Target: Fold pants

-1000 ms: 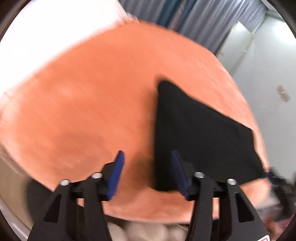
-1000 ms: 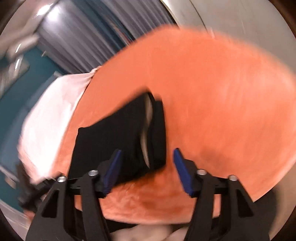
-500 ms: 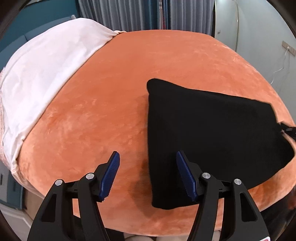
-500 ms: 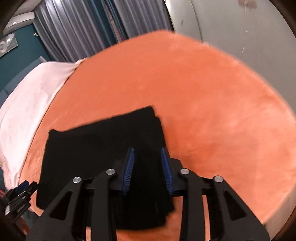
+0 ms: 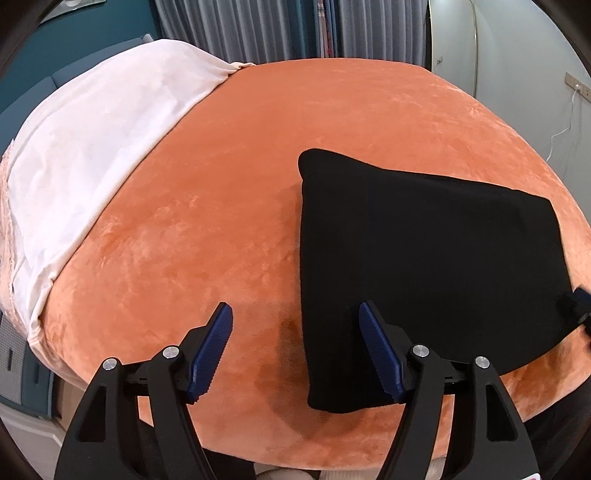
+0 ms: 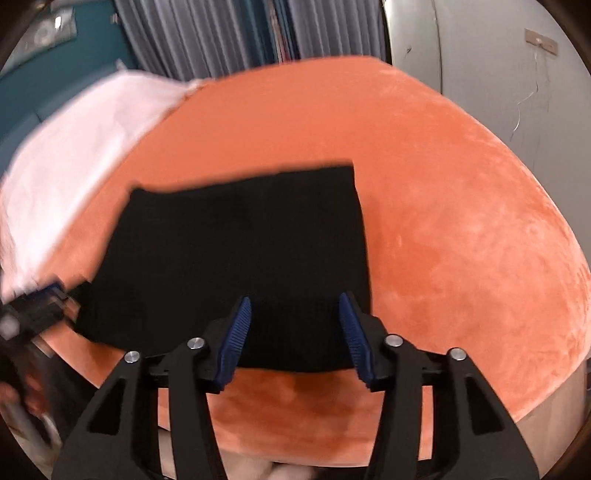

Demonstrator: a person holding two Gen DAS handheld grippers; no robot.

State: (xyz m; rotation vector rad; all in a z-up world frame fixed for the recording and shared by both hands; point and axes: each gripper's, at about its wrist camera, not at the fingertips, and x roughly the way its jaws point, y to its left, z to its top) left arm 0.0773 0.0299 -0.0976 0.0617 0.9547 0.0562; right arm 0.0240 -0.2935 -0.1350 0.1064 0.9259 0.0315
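The black pants [image 5: 424, 254] lie folded into a flat rectangle on the orange velvet bed cover [image 5: 221, 206]; they also show in the right wrist view [image 6: 240, 258]. My left gripper [image 5: 295, 350] is open and empty, hovering at the pants' left near edge. My right gripper [image 6: 295, 339] is open and empty, raised over the pants' near edge. The right gripper's tip shows at the far right of the left wrist view [image 5: 578, 306]. The left gripper appears blurred at the left of the right wrist view [image 6: 40, 302].
A white sheet [image 5: 92, 155] covers the bed's far left side. Grey curtains [image 5: 288, 29] hang behind the bed and a pale wall [image 5: 517, 55] stands at the right. The bed's front edge [image 6: 332, 435] is just below my grippers.
My right gripper has opened and drawn back from the pants. The left wrist view has steadied and moved slightly closer. The pants lie flat and still.
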